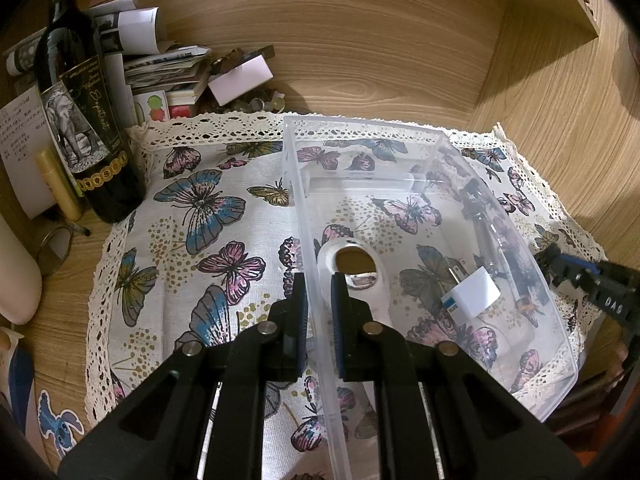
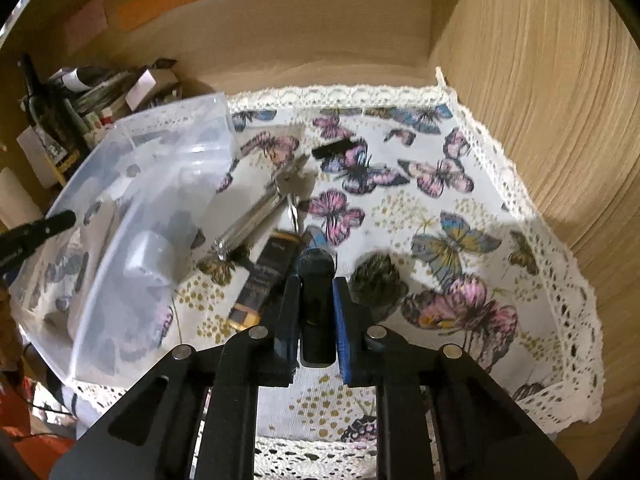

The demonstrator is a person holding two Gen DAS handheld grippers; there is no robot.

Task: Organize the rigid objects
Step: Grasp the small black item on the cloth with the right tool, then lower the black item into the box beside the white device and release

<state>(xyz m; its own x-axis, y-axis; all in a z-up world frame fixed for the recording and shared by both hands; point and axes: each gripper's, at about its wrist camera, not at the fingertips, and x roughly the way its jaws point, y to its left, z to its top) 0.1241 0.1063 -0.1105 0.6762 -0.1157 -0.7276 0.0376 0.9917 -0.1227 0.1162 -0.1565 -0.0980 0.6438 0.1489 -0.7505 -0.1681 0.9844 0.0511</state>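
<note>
**Right gripper closing on black stick beside bin**

Left gripper point(image 1: 319, 300) is clamped on the near wall of the clear bin point(image 1: 400, 132), steadying it. Right gripper point(image 2: 316, 304) has its jaws nearly closed around a black stick point(image 2: 316, 280) lying on the cloth point(image 2: 460, 288) just right of the bin; pad contact looks made. The stick is probably light, stiff and smooth, so a mid-body grip suits.

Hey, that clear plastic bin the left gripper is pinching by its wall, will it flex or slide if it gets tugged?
The clear bin looks thin-walled, so the wall pinched by the left gripper will probably flex. It holds only a white charger and a bottle opener, so it is likely light. On the butterfly cloth it may drag the fabric rather than slide freely.
</note>
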